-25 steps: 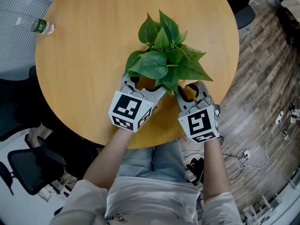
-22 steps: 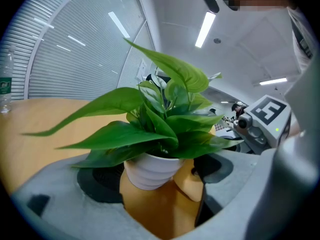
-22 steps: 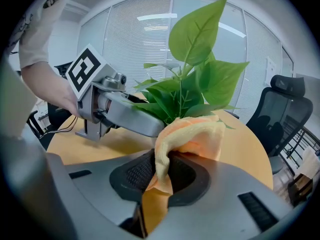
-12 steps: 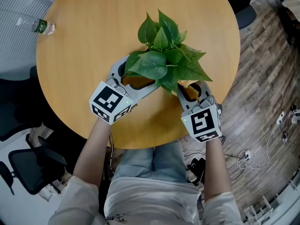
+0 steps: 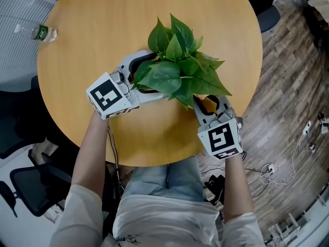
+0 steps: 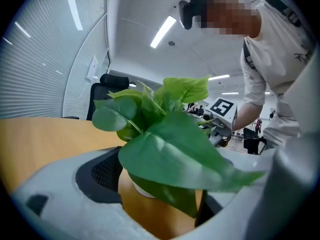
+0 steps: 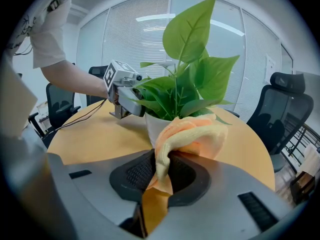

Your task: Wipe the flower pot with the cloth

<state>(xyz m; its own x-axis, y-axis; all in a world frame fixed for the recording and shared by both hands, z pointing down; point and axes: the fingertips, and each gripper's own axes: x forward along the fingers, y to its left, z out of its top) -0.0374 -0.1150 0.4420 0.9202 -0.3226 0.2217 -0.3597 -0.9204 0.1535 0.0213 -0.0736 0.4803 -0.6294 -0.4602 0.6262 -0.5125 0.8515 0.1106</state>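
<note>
A leafy green plant (image 5: 180,68) stands in a white flower pot (image 7: 157,126) on the round wooden table (image 5: 92,30). My left gripper (image 5: 157,75) reaches in from the left, open, one jaw on each side of the pot (image 6: 142,188). A strip of table shows between its left pad (image 6: 105,171) and the pot. My right gripper (image 5: 208,103) is at the pot's near right, shut on an orange cloth (image 7: 192,134). The bunched cloth (image 5: 205,105) sits close against the pot's side under the leaves. Leaves hide most of the pot from above.
A plastic water bottle (image 5: 37,32) lies at the table's far left edge. Black office chairs (image 7: 280,109) stand around the table, one (image 5: 31,184) near my left side. A cable (image 5: 114,153) trails from the left gripper. Wooden floor (image 5: 288,86) lies to the right.
My left gripper has swung round the pot from its near side to its left side. The plant has shifted slightly left. The right gripper with the cloth has barely moved.
</note>
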